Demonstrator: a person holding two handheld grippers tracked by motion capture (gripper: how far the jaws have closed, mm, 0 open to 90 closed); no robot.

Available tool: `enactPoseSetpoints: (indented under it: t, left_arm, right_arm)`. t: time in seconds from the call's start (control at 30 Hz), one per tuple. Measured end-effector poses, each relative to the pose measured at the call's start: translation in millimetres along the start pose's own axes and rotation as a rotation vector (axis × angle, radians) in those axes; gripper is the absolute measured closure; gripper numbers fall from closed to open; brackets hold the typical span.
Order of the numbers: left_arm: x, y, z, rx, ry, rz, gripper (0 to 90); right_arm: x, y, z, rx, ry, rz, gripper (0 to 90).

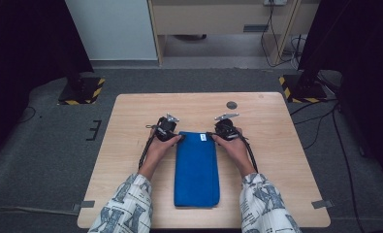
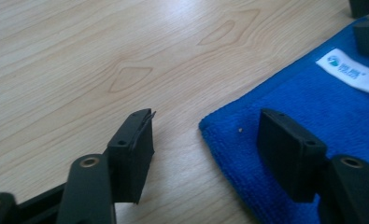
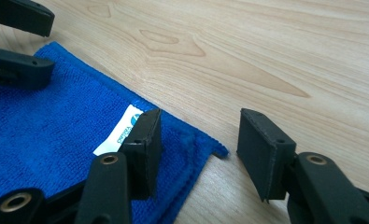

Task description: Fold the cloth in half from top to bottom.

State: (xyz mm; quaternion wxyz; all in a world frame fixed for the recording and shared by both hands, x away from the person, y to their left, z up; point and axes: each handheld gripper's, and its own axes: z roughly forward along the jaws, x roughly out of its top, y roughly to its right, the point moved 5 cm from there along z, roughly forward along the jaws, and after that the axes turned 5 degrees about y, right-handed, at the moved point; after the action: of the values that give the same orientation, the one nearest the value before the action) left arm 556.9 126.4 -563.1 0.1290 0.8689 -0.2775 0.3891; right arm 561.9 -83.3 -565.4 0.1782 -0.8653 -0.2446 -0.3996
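Two far corners of blue towel (image 1: pixel 197 170), long axis toward person, straddled by half-open left gripper (image 2: pixel 205 149) and right gripper (image 3: pixel 198 149), nothing pinched yet

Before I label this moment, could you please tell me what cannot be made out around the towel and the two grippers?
- High view: whether the left gripper and right gripper fingers touch the towel; too small, hands cover them.
- Left gripper view: the label print is blurred; the towel runs off the right edge.
- Right gripper view: a finger hides part of the label; the towel is cut off at left and bottom.
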Motion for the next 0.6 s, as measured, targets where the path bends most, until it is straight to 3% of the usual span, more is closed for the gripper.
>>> enactPoseSetpoints:
  t: [0.07, 0.17, 0.5, 0.6]
  left_arm:
    - [-0.9, -2.2, 0.3, -0.014, 0.005, -0.018, 37.4]
    - [-1.1, -1.8, -0.4, -0.022, 0.003, -0.007, 40.7]
    - [-2.6, 11.6, -4.4, -0.080, 0.008, 0.010, 76.7]
    - [-1.7, 13.3, -5.3, -0.083, 0.006, 0.031, 80.3]
  right_arm:
    - [0.9, -2.5, 1.8, -0.001, -0.004, -0.008, 50.0]
    - [1.5, -4.4, 2.9, -0.001, -0.008, -0.015, 53.2]
    - [-1.7, -13.8, 0.2, 0.070, -0.022, -0.011, 85.0]
    - [-1.2, -14.1, -1.5, 0.076, -0.015, 0.002, 85.4]
